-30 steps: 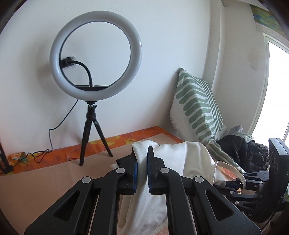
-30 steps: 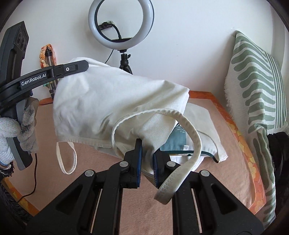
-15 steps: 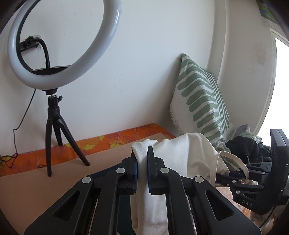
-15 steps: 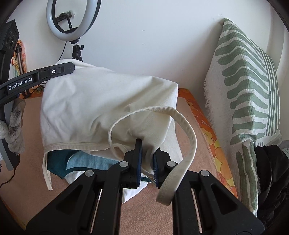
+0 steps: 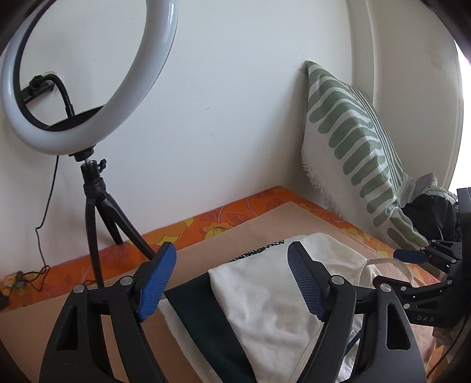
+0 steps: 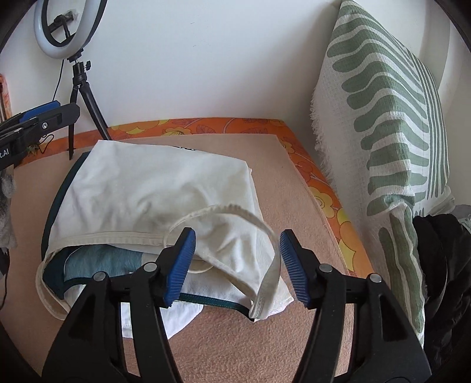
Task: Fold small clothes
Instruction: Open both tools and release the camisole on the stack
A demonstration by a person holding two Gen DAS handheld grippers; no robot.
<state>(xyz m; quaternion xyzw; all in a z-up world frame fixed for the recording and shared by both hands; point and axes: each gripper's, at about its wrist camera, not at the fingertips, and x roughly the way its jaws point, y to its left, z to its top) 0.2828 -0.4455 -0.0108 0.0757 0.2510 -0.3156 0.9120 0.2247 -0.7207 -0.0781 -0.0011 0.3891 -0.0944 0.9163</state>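
Released half a second ago: both grippers now wide open and empty, left gripper (image 5: 231, 281) and right gripper (image 6: 237, 266). Cream top (image 6: 153, 194) dropped onto folded pile on the mat (image 6: 235, 347), directly ahead, long axis left to right. Loose strap (image 6: 269, 271) nearest right gripper, between its pads.

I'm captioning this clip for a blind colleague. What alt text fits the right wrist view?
An open right gripper hovers over a cream top lying folded on a pile of teal and white clothes, one strap looping between its blue pads. A green-striped pillow leans at right; a ring light stands behind.
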